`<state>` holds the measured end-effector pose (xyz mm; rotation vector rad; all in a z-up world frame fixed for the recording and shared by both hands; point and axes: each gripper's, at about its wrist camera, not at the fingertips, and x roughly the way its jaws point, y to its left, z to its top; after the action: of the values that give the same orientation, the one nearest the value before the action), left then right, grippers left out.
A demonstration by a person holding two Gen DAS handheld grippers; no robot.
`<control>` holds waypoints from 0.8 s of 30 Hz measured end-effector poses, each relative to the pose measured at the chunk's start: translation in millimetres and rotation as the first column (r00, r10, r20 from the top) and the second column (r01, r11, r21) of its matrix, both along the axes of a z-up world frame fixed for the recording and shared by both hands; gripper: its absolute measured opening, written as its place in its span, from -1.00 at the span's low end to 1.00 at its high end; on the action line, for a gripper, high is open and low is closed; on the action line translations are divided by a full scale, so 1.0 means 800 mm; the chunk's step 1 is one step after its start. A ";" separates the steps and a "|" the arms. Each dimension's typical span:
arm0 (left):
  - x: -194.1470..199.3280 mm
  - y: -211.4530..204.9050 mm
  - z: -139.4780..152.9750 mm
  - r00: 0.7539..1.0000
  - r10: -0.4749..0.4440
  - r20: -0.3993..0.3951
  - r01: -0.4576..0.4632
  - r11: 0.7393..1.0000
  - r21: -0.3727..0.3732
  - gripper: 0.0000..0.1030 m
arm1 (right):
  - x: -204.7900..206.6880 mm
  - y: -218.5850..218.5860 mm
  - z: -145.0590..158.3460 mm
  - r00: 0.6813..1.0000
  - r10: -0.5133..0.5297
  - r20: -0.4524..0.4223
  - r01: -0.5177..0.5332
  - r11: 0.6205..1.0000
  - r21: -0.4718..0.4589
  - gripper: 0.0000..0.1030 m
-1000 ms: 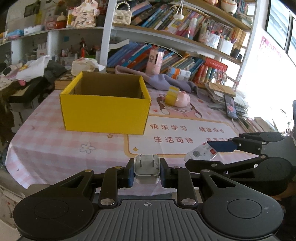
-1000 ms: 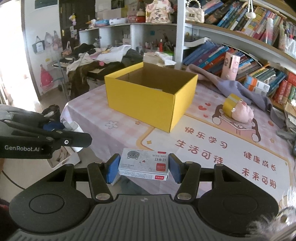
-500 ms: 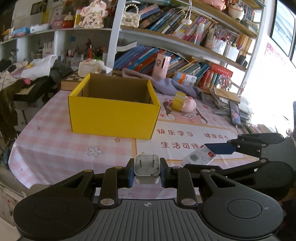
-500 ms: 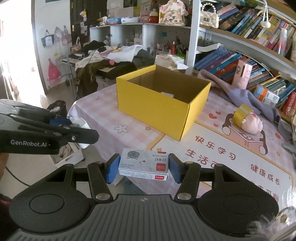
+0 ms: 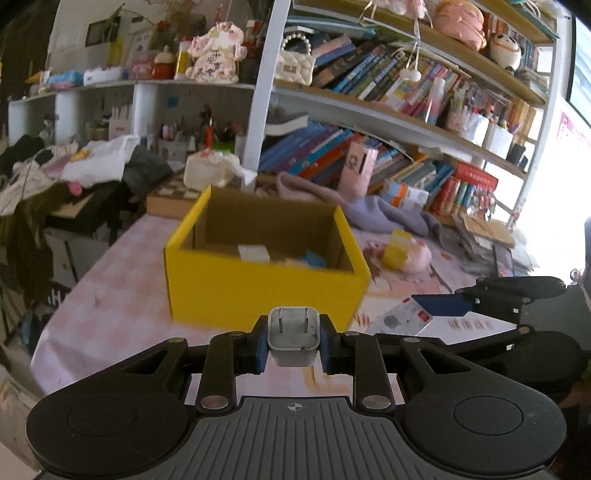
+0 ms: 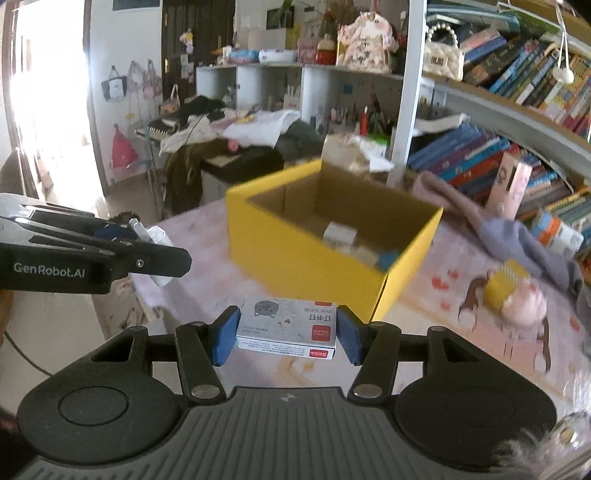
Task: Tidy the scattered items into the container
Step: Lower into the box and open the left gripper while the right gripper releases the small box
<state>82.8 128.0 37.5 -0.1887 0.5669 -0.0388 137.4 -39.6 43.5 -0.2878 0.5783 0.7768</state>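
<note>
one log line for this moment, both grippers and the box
left gripper: shut on white plug adapter | right gripper: shut on staples box | yellow box: open, small items inside

A lived-in home study: crammed bookshelves [image 5: 388,122], heaped clothes [image 6: 229,136] (a plush [image 5: 458,16] too), pink-checked tablecloth [image 5: 110,314].

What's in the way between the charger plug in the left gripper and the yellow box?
Nothing visible. The left gripper holds the white charger plug just short of the yellow box's near wall, with only bare tablecloth between. The box is open-topped, with a few small items inside; the plug only has to clear that wall.
</note>
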 end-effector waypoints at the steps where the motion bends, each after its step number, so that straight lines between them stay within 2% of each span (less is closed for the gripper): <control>1: 0.013 0.002 0.003 1.000 -0.001 0.008 0.001 1.000 0.004 -0.52 | 0.012 0.002 0.004 1.000 0.001 0.005 -0.001 1.000 0.008 0.04; 6: 0.089 0.013 0.018 0.999 -0.016 0.039 0.014 0.999 0.047 -0.52 | 0.085 0.015 0.019 0.999 0.002 0.047 -0.003 1.000 0.027 0.04; 10: 0.155 0.019 0.015 0.999 -0.035 0.013 0.034 0.995 0.094 -0.52 | 0.151 0.028 0.020 0.997 0.002 0.072 -0.003 1.000 0.018 0.04; 14: 0.223 0.029 -0.006 0.994 -0.079 -0.081 0.086 0.992 0.091 -0.52 | 0.210 0.048 0.008 0.998 0.023 0.052 -0.022 0.999 -0.030 0.04; 17: 0.267 0.033 -0.028 0.976 -0.112 -0.185 0.134 0.985 0.110 -0.52 | 0.251 0.071 -0.008 0.996 0.076 0.053 -0.070 0.991 -0.112 0.04; 21: 0.310 0.039 -0.055 0.946 -0.122 -0.300 0.167 0.977 0.131 -0.52 | 0.298 0.102 -0.038 0.988 0.143 0.050 -0.127 0.962 -0.242 0.04; 24: 0.332 0.038 -0.071 0.924 -0.124 -0.363 0.186 0.972 0.142 -0.52 | 0.325 0.122 -0.060 0.981 0.193 0.017 -0.177 0.927 -0.331 0.04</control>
<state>348.4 158.7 -19.1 0.0227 0.9394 -0.1110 397.5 58.1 -4.5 -0.6757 0.6403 0.8515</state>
